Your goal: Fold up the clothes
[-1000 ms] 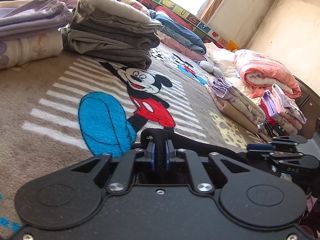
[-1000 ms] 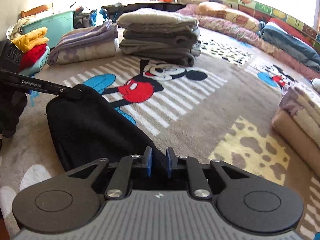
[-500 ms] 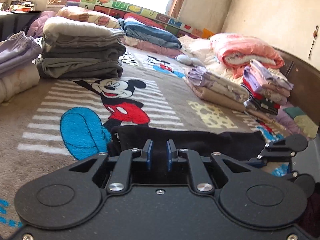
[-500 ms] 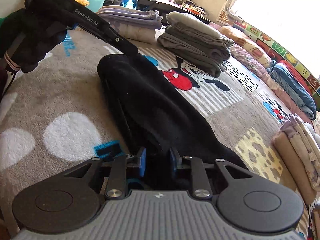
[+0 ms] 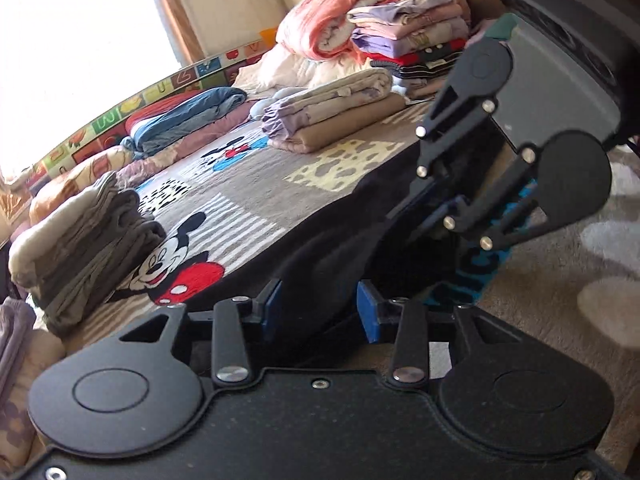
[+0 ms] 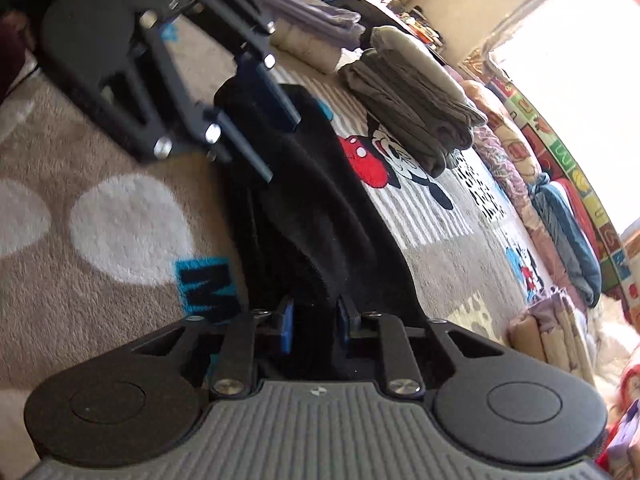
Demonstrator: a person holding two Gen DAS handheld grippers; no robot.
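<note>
- A black garment [image 6: 320, 208] lies stretched in a long band across the cartoon-mouse blanket [image 5: 248, 184] that covers the bed, its far edge partly over the red-and-black mouse figure.
- The left hand-held gripper [image 5: 318, 308] has just been opening its jaws; the blue pads [image 5: 366, 312] stand apart with the black cloth lying loose between them, not pinched.
- From the right wrist view, that left hand-held gripper [image 6: 276, 136] sits at the far end of the garment, tilted over on its side.
- The right hand-held gripper [image 6: 314, 320] is clamped on the near end of the black garment, its blue pads [image 6: 286, 326] pressed in on a thick fold of cloth.
- From the left wrist view, the right hand-held gripper [image 5: 424, 216] is also rolled over, at the garment's other end.
- A stack of folded grey clothes [image 6: 420, 100] rests on the blanket just beyond the mouse figure.
- A folded beige and lilac pile [image 5: 332, 116] sits farther along the bed, with a taller pile of lilac, red and striped pieces [image 5: 412, 36] behind it.
- A rolled pink quilt [image 5: 320, 20] and a blue bundle [image 5: 188, 116] lie along the far edge by the bright window [image 5: 80, 40].
</note>
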